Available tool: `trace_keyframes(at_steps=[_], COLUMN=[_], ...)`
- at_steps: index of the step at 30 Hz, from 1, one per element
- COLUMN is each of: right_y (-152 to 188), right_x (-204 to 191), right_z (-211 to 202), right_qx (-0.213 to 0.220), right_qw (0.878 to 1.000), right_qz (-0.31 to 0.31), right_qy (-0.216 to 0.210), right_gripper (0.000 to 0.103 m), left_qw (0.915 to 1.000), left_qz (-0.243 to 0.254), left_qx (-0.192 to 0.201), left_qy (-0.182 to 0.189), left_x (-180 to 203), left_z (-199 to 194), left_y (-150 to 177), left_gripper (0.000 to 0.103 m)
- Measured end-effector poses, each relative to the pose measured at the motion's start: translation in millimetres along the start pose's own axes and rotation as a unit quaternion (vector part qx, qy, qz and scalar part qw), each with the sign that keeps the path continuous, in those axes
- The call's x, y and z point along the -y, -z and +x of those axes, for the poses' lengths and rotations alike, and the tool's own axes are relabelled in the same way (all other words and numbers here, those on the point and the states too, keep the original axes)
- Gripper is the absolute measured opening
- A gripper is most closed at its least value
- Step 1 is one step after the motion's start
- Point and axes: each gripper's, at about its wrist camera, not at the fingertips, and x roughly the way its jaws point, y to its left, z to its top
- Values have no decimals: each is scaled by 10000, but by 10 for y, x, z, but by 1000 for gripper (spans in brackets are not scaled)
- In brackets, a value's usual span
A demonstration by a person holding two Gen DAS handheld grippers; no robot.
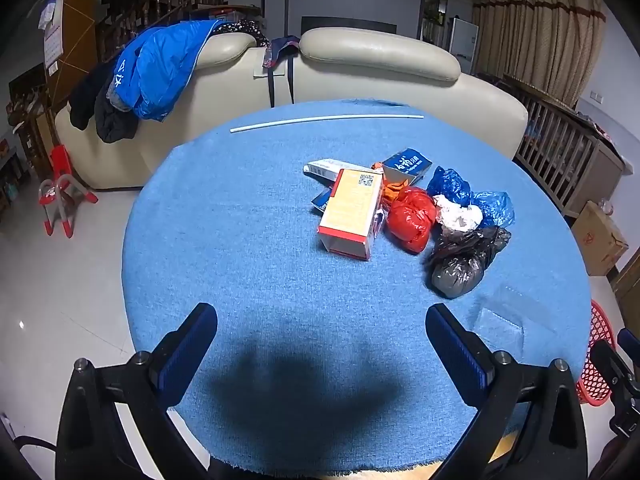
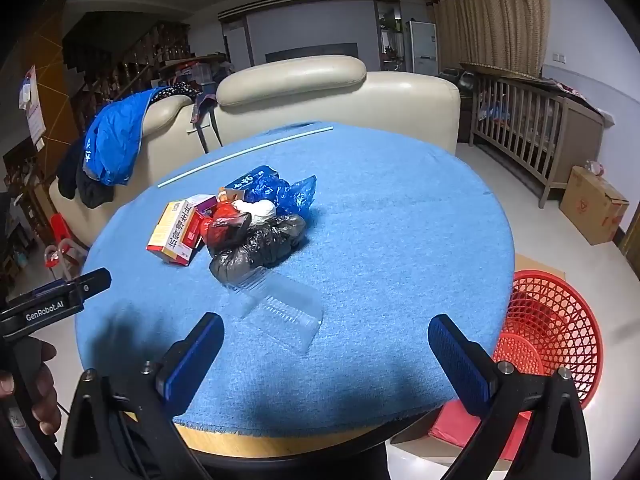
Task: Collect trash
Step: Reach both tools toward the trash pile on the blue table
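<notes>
Living room, round table under a blue textured cloth [image 1: 256,264], cream leather sofa [image 1: 360,76] just behind it.

Left gripper [image 1: 322,320]: jaws wide apart, nothing between them, hovering over the near edge of the cloth. Right gripper [image 2: 326,330]: jaws also wide apart, nothing gripped, over the near right part of the table.

Closest trash to the right gripper: clear plastic clamshell tray [image 2: 282,314], flat on the cloth just beyond the fingertips. Touching its far side, crumpled black plastic bag [image 2: 256,250]. Rest of the pile is bunched past that: red plastic bag [image 1: 412,218], white crumpled paper wad [image 1: 458,214], blue plastic bag [image 1: 472,196], orange-and-white cardboard box [image 1: 352,212] on the left side of the heap, small dark blue carton [image 1: 406,166] at the far side. All right of centre on the table in the left wrist view.

Thin white tube [image 1: 326,122] lies alone near the far edge, well apart from the pile.

Red plastic mesh basket [image 2: 554,332] sits on the floor right of the table, below the rim. Blue jacket [image 1: 160,68] draped over the sofa's left end. Brown cardboard box [image 2: 592,210] on the floor far right, beside a wooden slatted crib [image 2: 532,128].
</notes>
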Motion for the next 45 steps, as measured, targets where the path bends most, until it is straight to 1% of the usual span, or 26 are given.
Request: trace_keyframes(at_steps=[15, 21, 27, 30, 35, 37, 40, 42, 43, 45], right_y=[43, 49, 62, 63, 77, 60, -26, -104, -121, -165], right_x=[25, 23, 17, 25, 31, 43, 99, 126, 123, 100], right_z=[14, 33, 52, 51, 67, 96, 178, 277, 310, 415], right_qx=[-55, -47, -146, -293, -333, -322, -292, -462, -420, -583], right_qw=[9999, 10000, 9998, 9993, 9991, 9990, 9975, 9940, 9928, 9880], right_qz=[24, -12, 36, 108, 96, -9, -244, -489, -548, -827], right_qy=[-111, -69, -149, -195, -227, -309, -590, -857, -978, -1166], right_gripper=[103, 103, 103, 103, 103, 103, 103, 103, 103, 103], left_qw=[10000, 10000, 9999, 9999, 9998, 9998, 9997, 9995, 9994, 9993], left_qz=[10, 27, 15, 9, 17, 13, -20, -61, -66, -21], left_qx=[-65, -73, -99, -123, -155, -156, -204, -256, -279, -309], left_qy=[37, 54, 91, 98, 124, 136, 152, 183, 203, 206], left_x=[4, 25, 9, 11, 12, -1, -25, -30, -26, -3], left_z=[29, 32, 36, 54, 72, 75, 114, 149, 163, 188], left_y=[38, 37, 53, 59, 69, 77, 85, 94, 101, 114], left_gripper=[103, 103, 103, 103, 103, 103, 103, 103, 103, 103])
